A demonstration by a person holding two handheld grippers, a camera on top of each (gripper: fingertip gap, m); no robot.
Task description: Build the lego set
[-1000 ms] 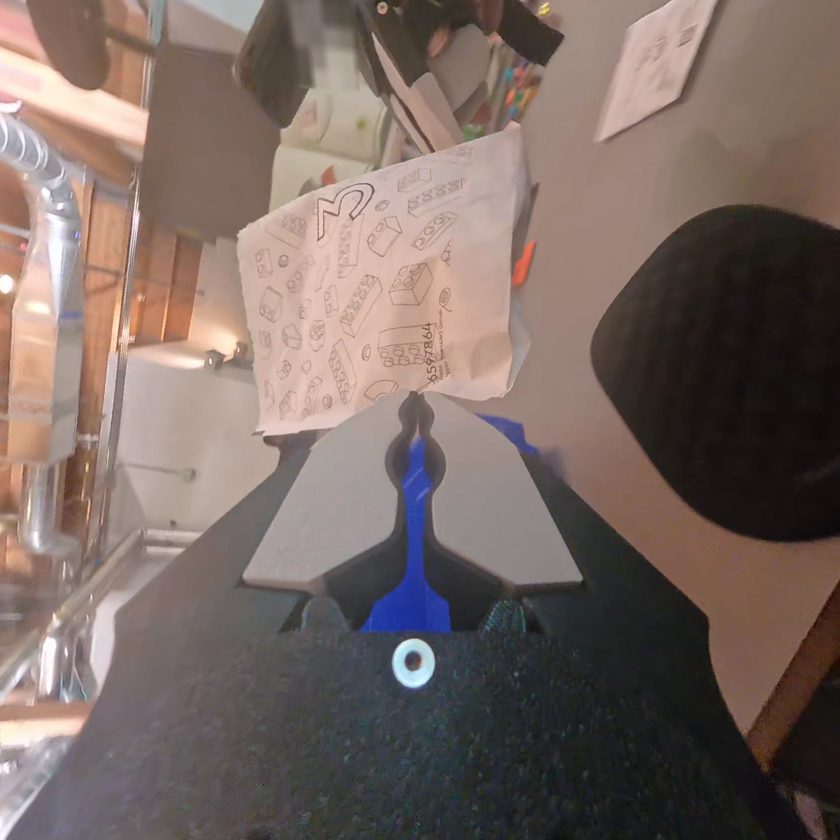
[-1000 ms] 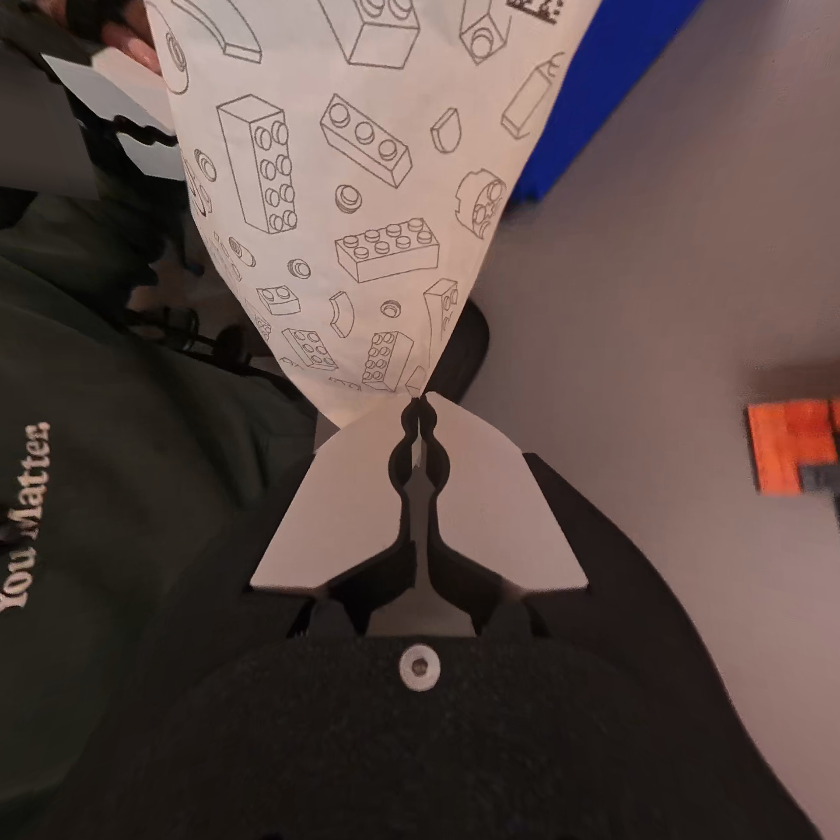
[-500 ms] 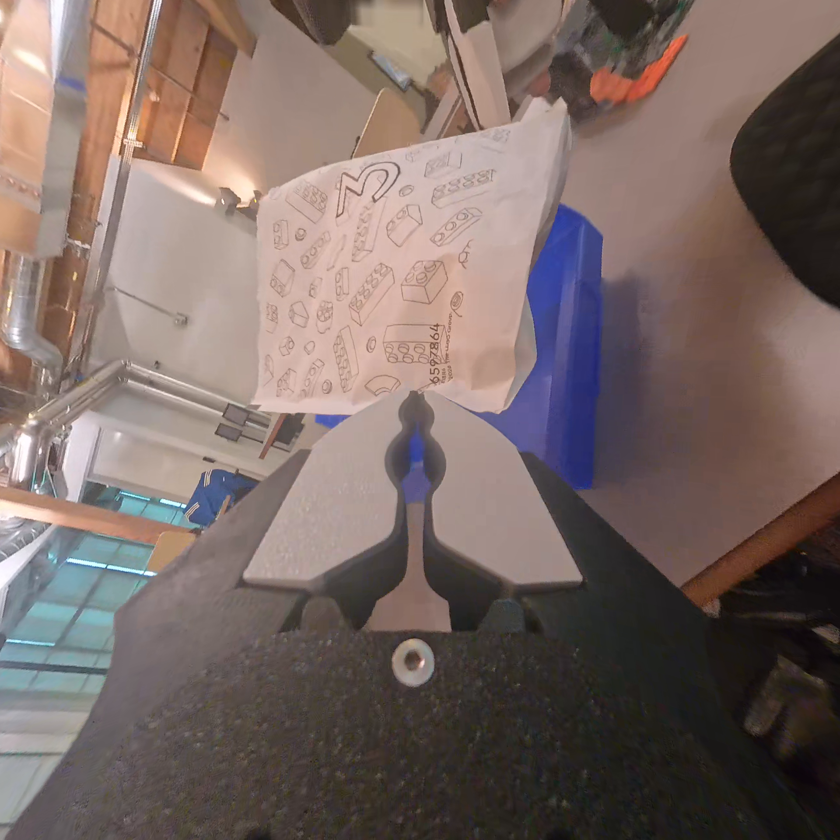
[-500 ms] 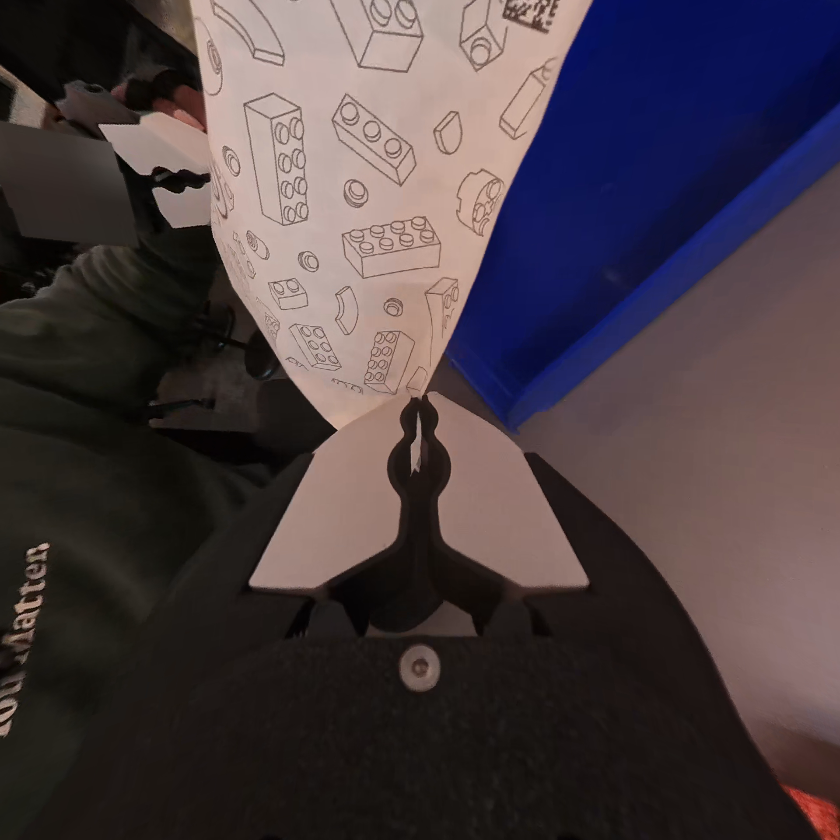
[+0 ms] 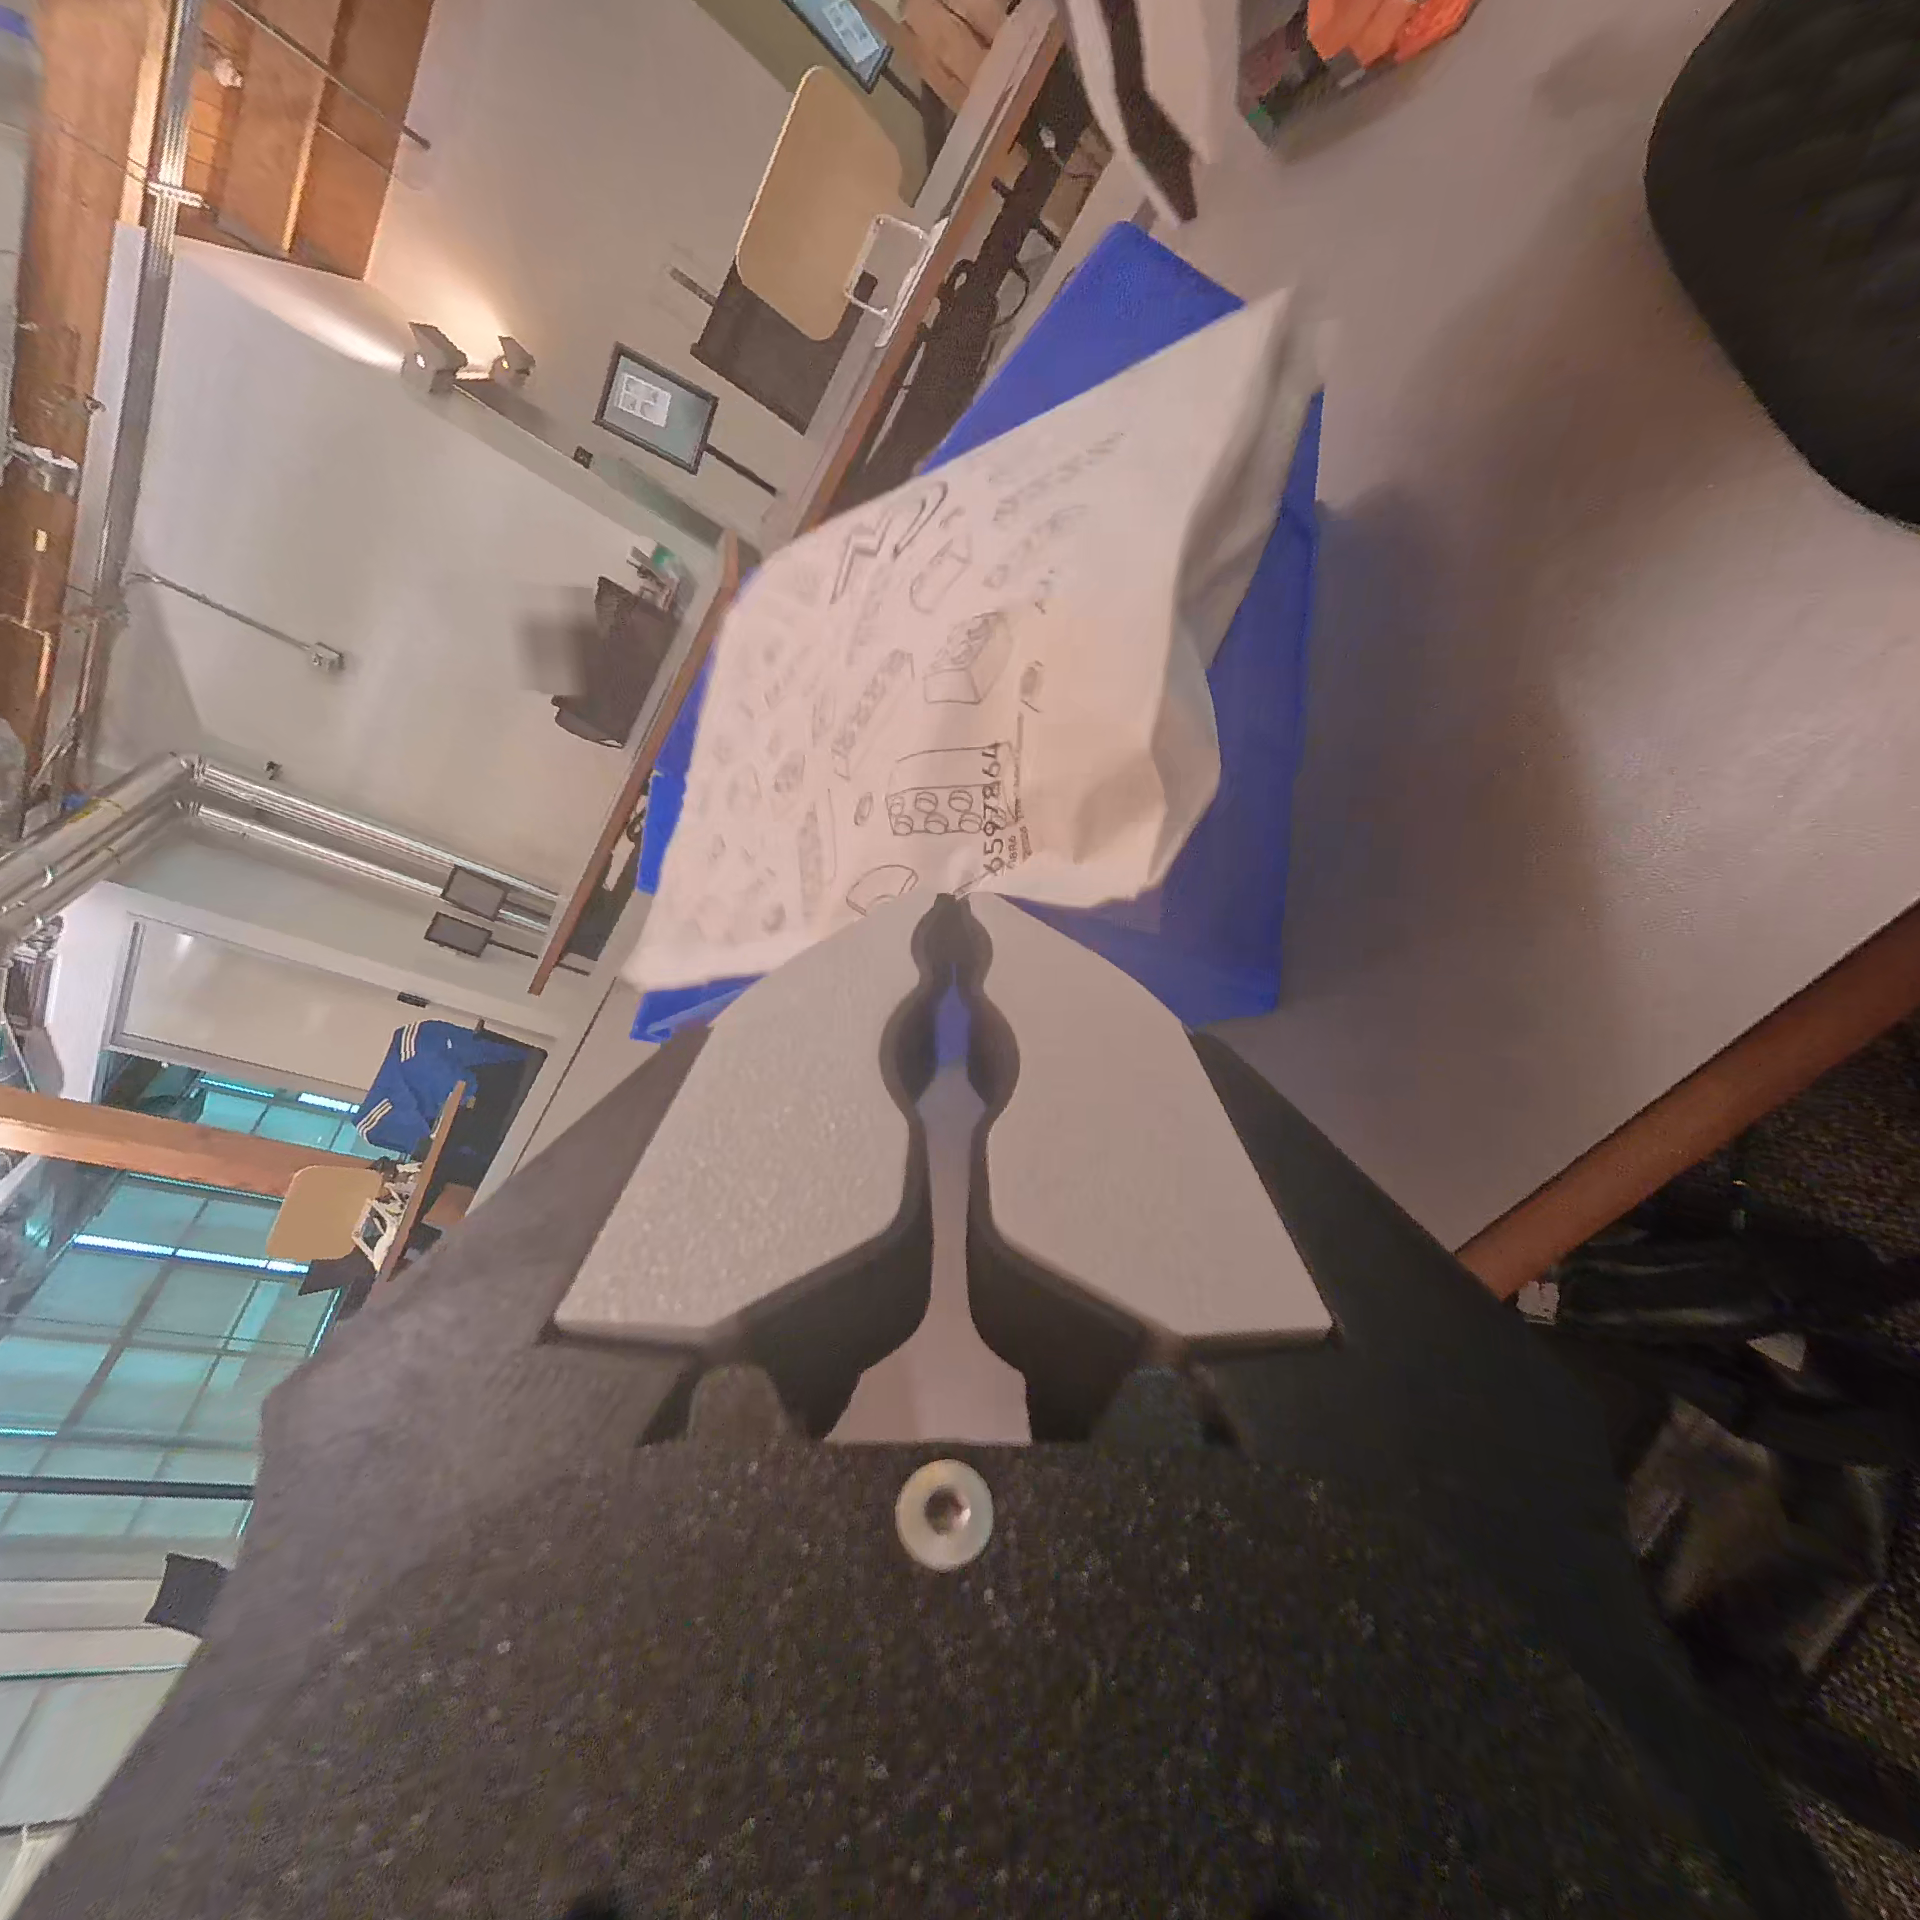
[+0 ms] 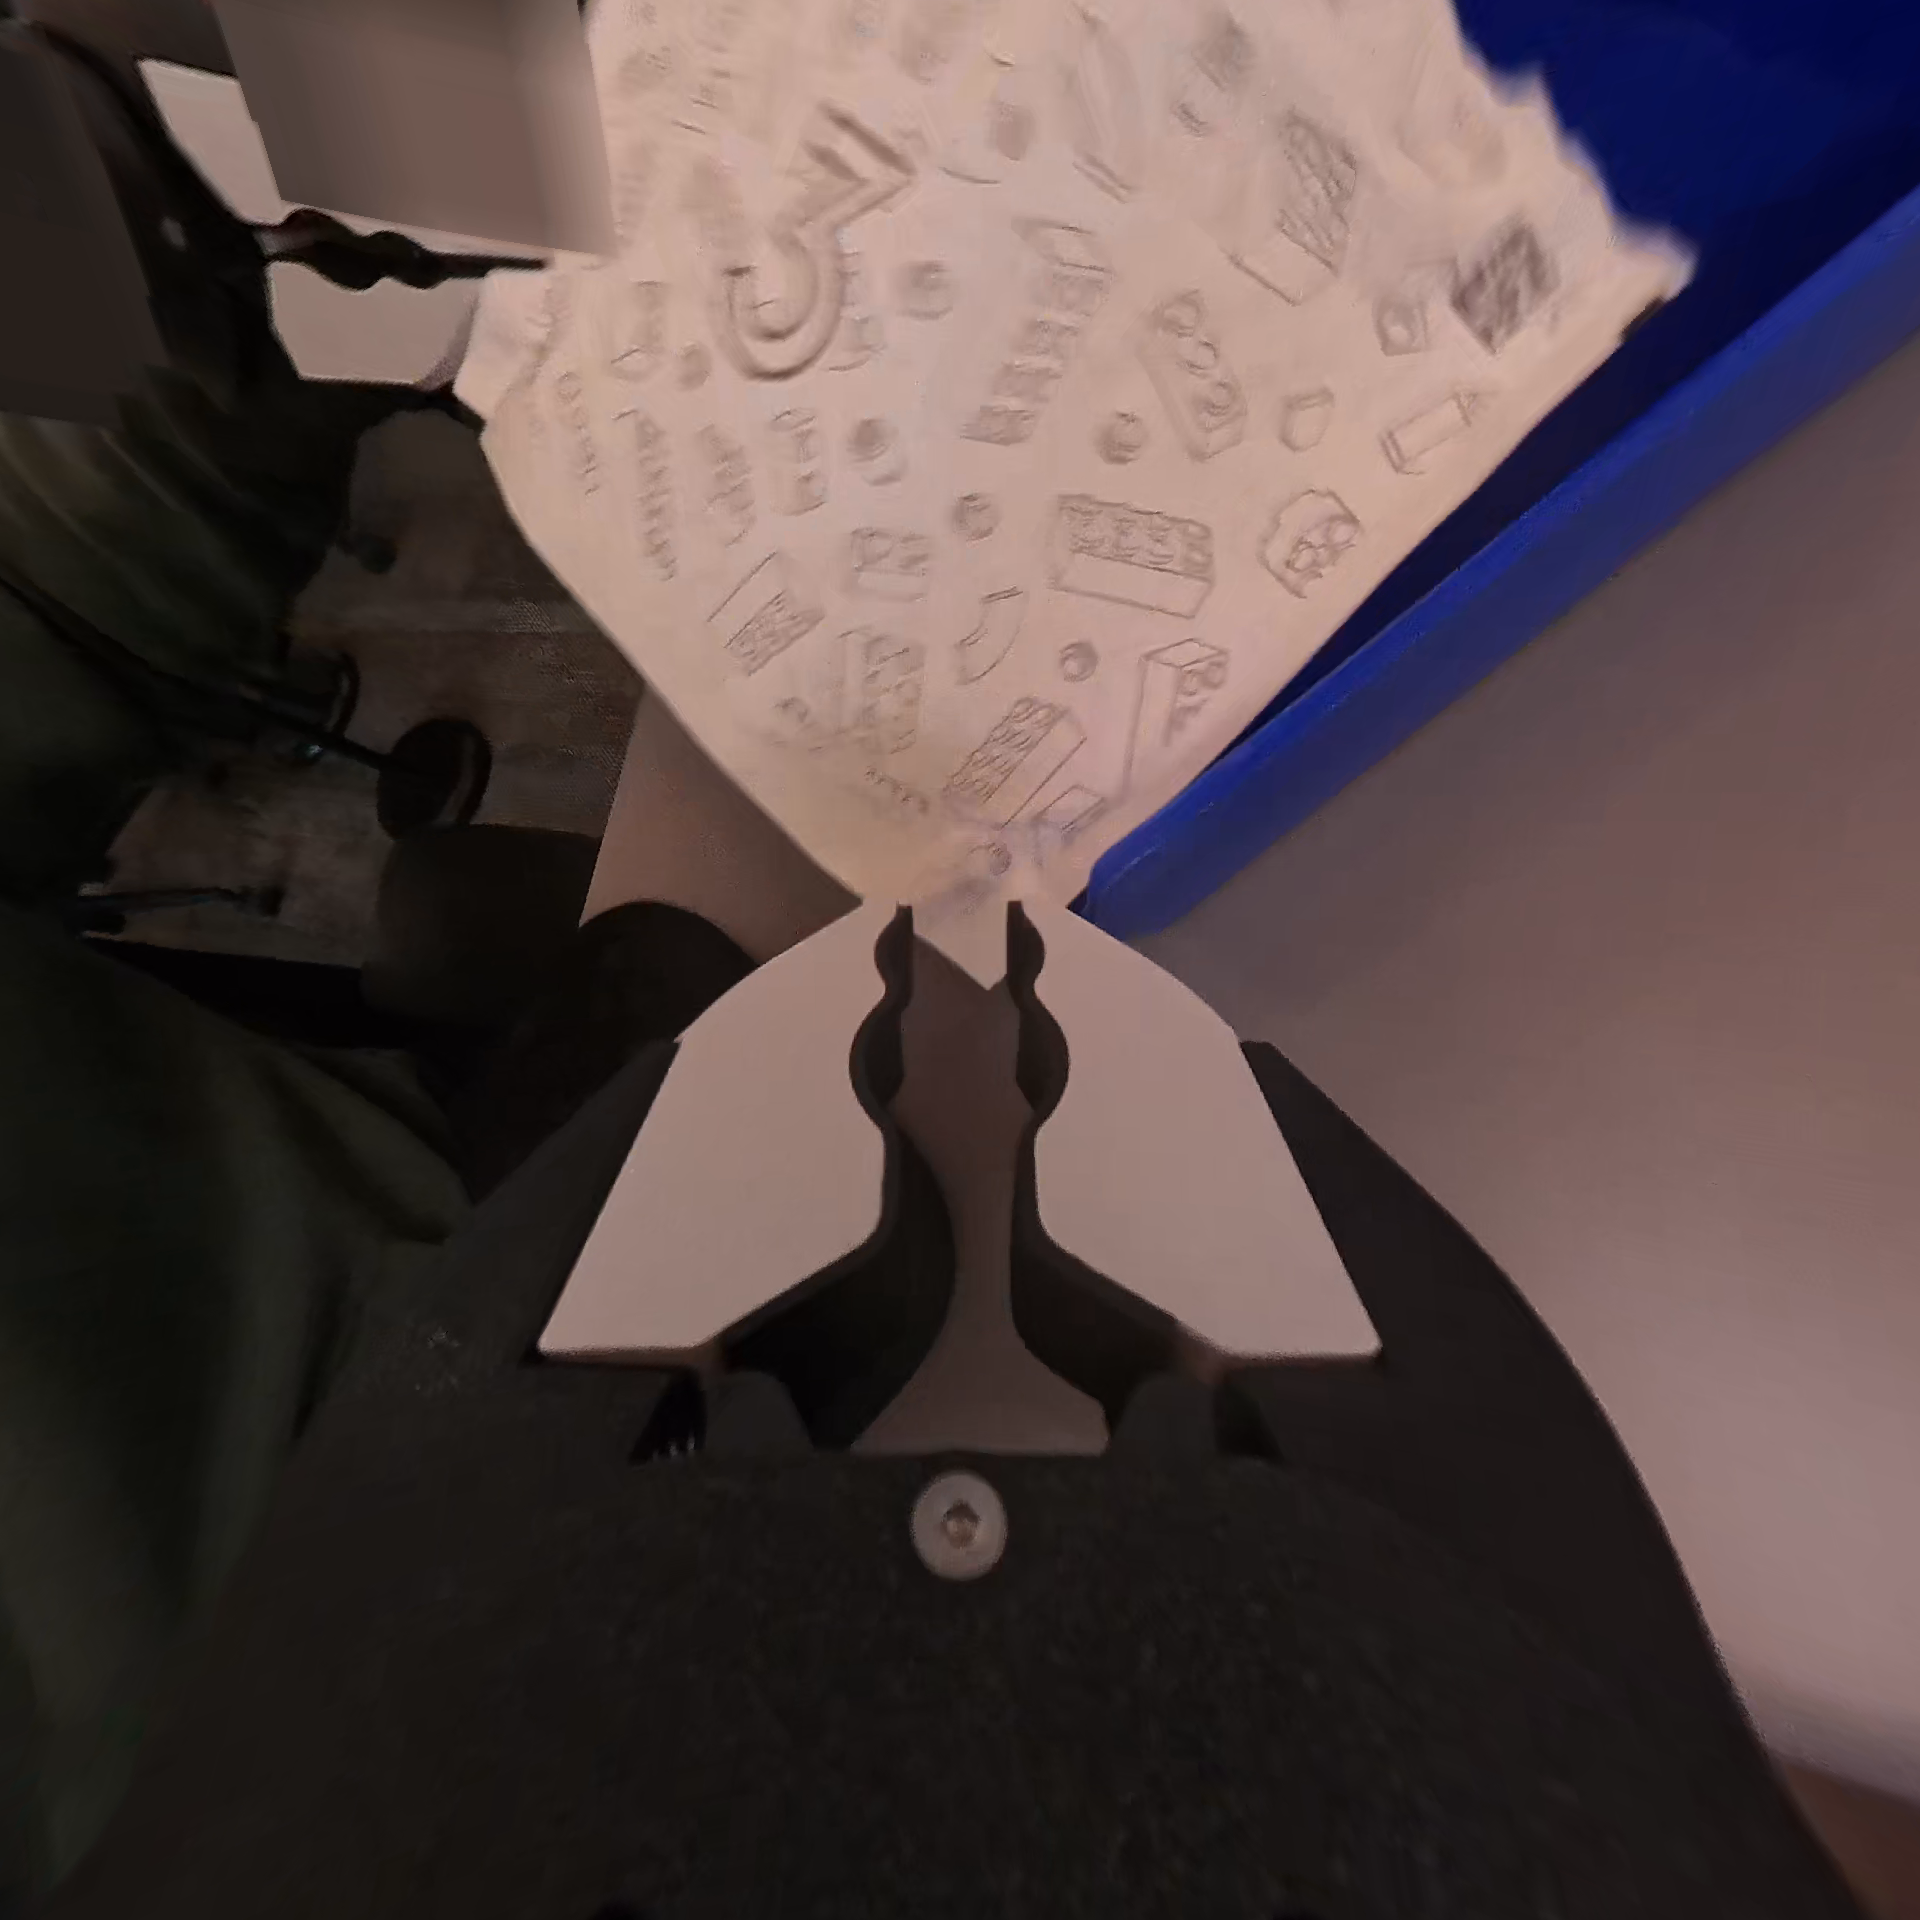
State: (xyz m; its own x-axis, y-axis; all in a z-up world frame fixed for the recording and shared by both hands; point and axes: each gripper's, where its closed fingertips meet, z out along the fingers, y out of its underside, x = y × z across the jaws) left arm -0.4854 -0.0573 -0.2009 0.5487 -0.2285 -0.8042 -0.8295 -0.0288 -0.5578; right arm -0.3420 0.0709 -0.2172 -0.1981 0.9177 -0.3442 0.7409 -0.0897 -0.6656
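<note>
Pinching paper bag (image 5: 966,717) edge, left tongs (image 5: 943,906); right tongs (image 6: 958,914) released around its corner.

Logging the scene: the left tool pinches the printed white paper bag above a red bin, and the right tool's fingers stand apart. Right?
Not quite: the bin is blue, as the left wrist view shows. The left tool does pinch the white paper bag, and the right tool has its fingers apart.
</note>
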